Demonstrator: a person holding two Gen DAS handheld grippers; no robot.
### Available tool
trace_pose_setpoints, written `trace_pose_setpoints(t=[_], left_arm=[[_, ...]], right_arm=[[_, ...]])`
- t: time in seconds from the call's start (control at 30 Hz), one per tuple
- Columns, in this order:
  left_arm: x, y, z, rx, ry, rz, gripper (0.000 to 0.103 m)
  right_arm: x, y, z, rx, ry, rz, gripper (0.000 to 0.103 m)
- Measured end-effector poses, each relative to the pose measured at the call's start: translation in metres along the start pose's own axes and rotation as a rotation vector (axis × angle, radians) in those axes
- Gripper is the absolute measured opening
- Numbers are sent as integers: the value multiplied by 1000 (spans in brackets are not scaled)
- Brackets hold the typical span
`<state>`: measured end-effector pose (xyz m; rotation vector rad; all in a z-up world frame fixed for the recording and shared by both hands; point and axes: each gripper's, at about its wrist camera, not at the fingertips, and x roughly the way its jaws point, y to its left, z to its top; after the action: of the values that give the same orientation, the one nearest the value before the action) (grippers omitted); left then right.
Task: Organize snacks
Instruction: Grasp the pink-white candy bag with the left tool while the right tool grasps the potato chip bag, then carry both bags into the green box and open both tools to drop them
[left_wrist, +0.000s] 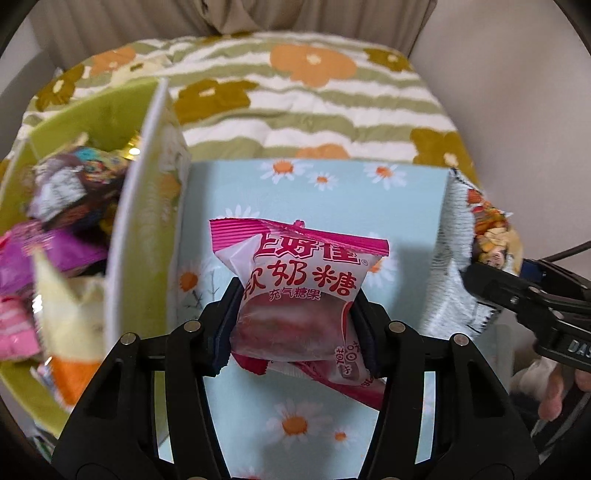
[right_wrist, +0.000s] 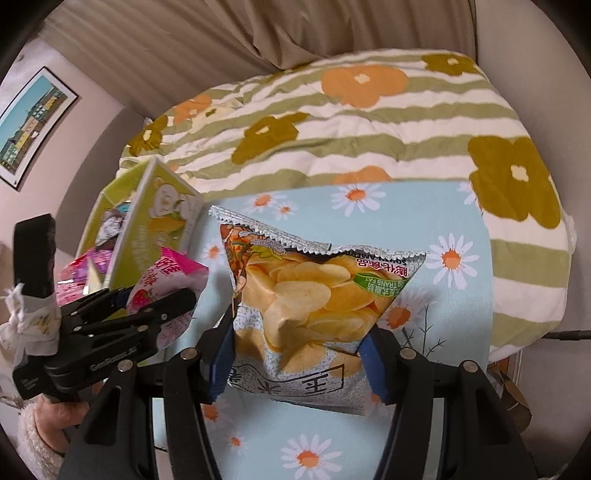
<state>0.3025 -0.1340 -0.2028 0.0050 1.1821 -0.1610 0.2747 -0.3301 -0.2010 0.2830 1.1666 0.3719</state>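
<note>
My left gripper (left_wrist: 295, 317) is shut on a pink and white candy packet (left_wrist: 299, 291) and holds it over the light blue daisy cloth (left_wrist: 332, 192), just right of the green snack box (left_wrist: 147, 206). My right gripper (right_wrist: 299, 350) is shut on a bag of potato chips (right_wrist: 310, 306) above the same cloth. In the right wrist view the left gripper (right_wrist: 155, 306) with its candy packet (right_wrist: 162, 288) is at the left. In the left wrist view the right gripper (left_wrist: 517, 295) and the chip bag (left_wrist: 469, 258) are at the right.
The green box (right_wrist: 159, 210) holds several wrapped snacks (left_wrist: 55, 236). Behind the cloth lies a green-striped flower blanket (right_wrist: 369, 122). A framed picture (right_wrist: 33, 125) hangs on the wall at far left. A hand (left_wrist: 554, 391) shows at lower right.
</note>
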Motion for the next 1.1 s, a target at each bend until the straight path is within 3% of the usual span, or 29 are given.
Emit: trace_pose_setpoints(t=[0.33, 0.67, 0.87, 1.1], left_arm=[[-112, 34, -40, -77, -173, -32, 50], [-200, 108, -67, -73, -291, -45, 50], [-215, 165, -61, -80, -312, -33, 51], [-187, 221, -33, -82, -286, -27, 51]], right_arm=[[-62, 76, -12, -116, -116, 35, 56], [-104, 174, -34, -170, -255, 40, 56], [-105, 229, -35, -177, -307, 31, 56], [-83, 272, -31, -166, -310, -2, 56]])
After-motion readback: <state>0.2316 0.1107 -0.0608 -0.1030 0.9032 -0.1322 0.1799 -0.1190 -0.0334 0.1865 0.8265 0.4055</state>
